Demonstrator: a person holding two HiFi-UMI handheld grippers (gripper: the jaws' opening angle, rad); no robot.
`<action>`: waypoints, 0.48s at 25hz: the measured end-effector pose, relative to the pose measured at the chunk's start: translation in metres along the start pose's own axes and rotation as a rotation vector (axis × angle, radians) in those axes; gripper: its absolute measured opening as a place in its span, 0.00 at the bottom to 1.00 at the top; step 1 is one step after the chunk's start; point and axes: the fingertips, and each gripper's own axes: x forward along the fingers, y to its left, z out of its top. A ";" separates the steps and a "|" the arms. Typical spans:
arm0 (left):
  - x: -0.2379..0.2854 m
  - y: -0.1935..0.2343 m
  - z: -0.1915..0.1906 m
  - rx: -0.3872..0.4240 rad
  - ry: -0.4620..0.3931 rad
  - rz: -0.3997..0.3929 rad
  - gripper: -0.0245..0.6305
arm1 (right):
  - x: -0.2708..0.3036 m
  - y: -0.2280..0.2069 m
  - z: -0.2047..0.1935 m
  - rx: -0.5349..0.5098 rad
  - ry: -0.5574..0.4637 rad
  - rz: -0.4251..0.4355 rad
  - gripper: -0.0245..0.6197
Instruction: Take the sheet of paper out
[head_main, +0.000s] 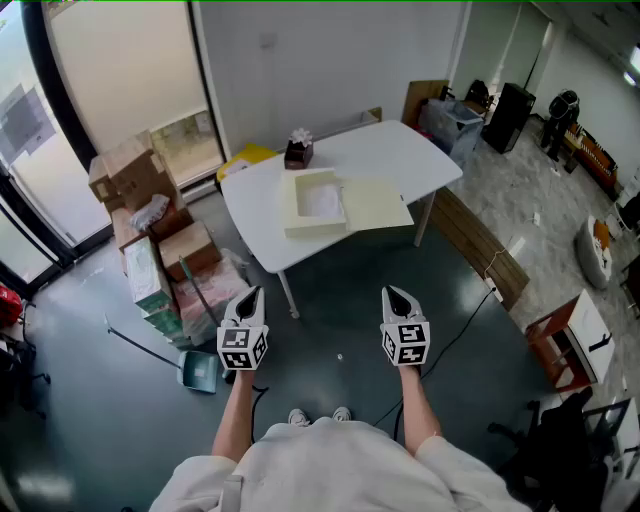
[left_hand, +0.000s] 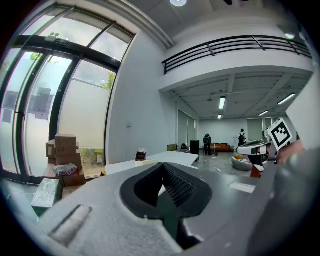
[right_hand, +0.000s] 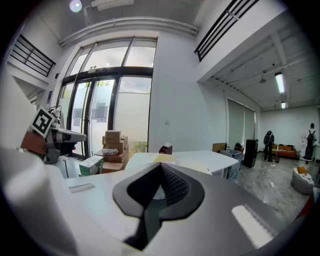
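A cream box (head_main: 313, 203) lies open on the white table (head_main: 400, 150), with a white sheet of paper (head_main: 322, 201) inside it. Its flat lid (head_main: 375, 203) lies just to its right. I stand on the floor a good step short of the table. My left gripper (head_main: 252, 292) and right gripper (head_main: 392, 292) are held out side by side, pointing at the table, both well clear of the box. Each has its jaws together with nothing between them, as the left gripper view (left_hand: 162, 166) and the right gripper view (right_hand: 161, 166) confirm.
A brown tissue box (head_main: 298, 152) stands at the table's far edge. Stacked cardboard boxes (head_main: 140, 185) and a dustpan (head_main: 200, 372) crowd the floor at left. A wooden bench (head_main: 480, 245) runs along the table's right side, and a small stand (head_main: 565, 340) sits further right.
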 end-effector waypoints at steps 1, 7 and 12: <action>0.000 -0.001 0.000 0.001 0.000 -0.001 0.04 | 0.000 0.000 -0.001 -0.001 0.001 0.001 0.04; 0.000 -0.008 -0.002 0.002 0.005 0.002 0.04 | -0.002 -0.003 -0.002 0.009 -0.013 0.006 0.04; 0.000 -0.017 -0.005 0.003 0.011 0.011 0.04 | -0.004 -0.013 -0.003 -0.004 -0.027 0.005 0.04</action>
